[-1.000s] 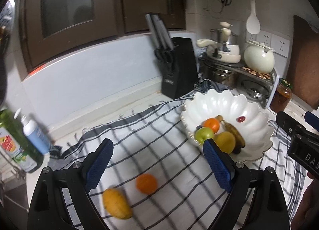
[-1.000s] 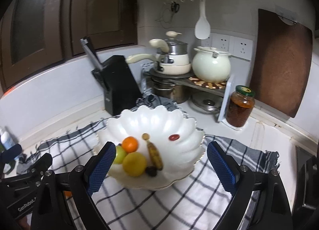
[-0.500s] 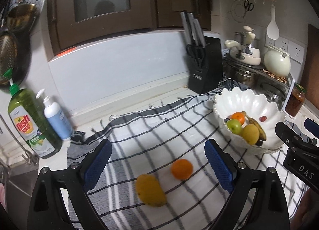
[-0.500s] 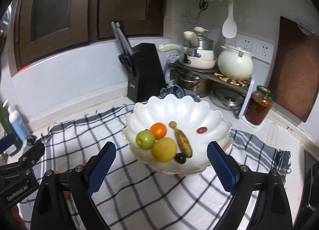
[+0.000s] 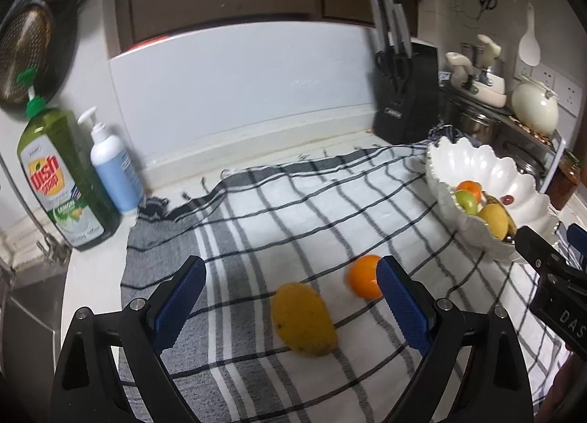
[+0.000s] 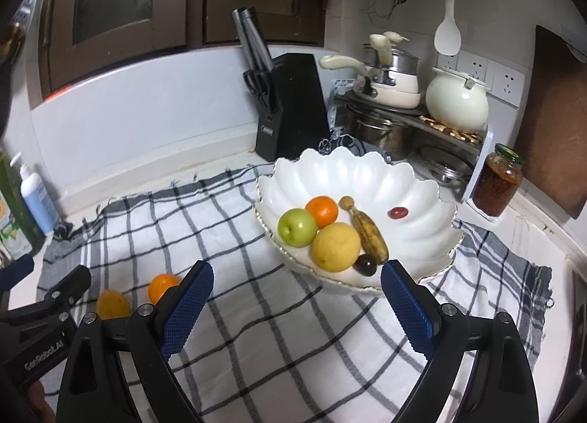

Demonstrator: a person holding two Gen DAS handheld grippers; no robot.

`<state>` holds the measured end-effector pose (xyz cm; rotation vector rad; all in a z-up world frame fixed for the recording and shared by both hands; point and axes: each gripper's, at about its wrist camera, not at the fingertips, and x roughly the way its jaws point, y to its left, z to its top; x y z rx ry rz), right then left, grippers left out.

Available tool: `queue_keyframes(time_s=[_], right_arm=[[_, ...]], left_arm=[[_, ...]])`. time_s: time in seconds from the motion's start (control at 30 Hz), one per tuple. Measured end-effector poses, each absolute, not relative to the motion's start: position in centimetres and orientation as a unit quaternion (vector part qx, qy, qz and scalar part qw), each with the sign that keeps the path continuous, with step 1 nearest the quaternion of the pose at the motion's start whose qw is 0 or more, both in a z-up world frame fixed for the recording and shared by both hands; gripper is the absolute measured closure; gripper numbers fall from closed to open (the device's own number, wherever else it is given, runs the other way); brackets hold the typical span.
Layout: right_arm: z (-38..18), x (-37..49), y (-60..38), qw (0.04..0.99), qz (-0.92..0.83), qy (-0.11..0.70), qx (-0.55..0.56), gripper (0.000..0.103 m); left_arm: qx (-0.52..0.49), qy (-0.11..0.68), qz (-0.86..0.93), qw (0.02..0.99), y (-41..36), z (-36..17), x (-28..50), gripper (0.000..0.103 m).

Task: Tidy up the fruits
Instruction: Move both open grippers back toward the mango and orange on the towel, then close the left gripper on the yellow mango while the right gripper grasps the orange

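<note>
A yellow mango [image 5: 303, 318] and an orange [image 5: 363, 277] lie loose on the checked cloth [image 5: 330, 210]. My left gripper [image 5: 291, 303] is open and empty, its jaws standing either side of the mango. The white scalloped bowl [image 6: 370, 173] holds a green apple [image 6: 296, 227], an orange [image 6: 322, 211], a yellow fruit [image 6: 335, 247], a banana [image 6: 371, 234], a dark plum and a red grape. My right gripper [image 6: 293, 303] is open and empty, just in front of the bowl. The loose mango [image 6: 112, 303] and orange [image 6: 161, 285] show at its left.
A green dish-soap bottle [image 5: 60, 177] and a blue pump bottle [image 5: 113, 170] stand at the left by the sink. A black knife block [image 6: 290, 107], pots on a rack [image 6: 389, 93], a white kettle [image 6: 458, 100] and a jar [image 6: 497, 184] stand behind the bowl.
My left gripper has swung left and down toward the loose mango and orange. My right gripper has drawn back a little from the bowl. Both stay open.
</note>
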<state>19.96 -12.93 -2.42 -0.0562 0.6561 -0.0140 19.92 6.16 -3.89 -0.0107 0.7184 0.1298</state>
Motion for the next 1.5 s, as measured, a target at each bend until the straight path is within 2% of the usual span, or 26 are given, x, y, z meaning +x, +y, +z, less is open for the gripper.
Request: queue_keyframes(time_s=[0.47,0.67,1.13,1.3,1.5], right_arm=[[-5.3,20.9,-11.5,0.941,0.021,0.336,-0.041,0.01],[-6.4,21.3,-11.3,0.938,0.024,0.341,-0.047,0.01],[-7.9,22.0,-10.6,0.935,0.036,0.349,-0.057,0.01],[-8.2,22.2,-10.9,0.934,0.035,0.352,-0.053,0.009],[-8.2,22.3,-10.9,0.934,0.033,0.352,-0.05,0.01]], left_arm=[[-0.033,0.385,0.09,0.918,6.9,-8.1,20.6,0.011],[-0.036,0.407,0.093,0.908,6.5,-10.2,21.7,0.024],[-0.045,0.435,0.089,0.895,6.3,-12.8,23.2,0.04],[-0.047,0.439,0.076,0.894,6.0,-13.1,23.5,0.051],[-0.049,0.443,0.071,0.892,6.0,-13.0,23.4,0.052]])
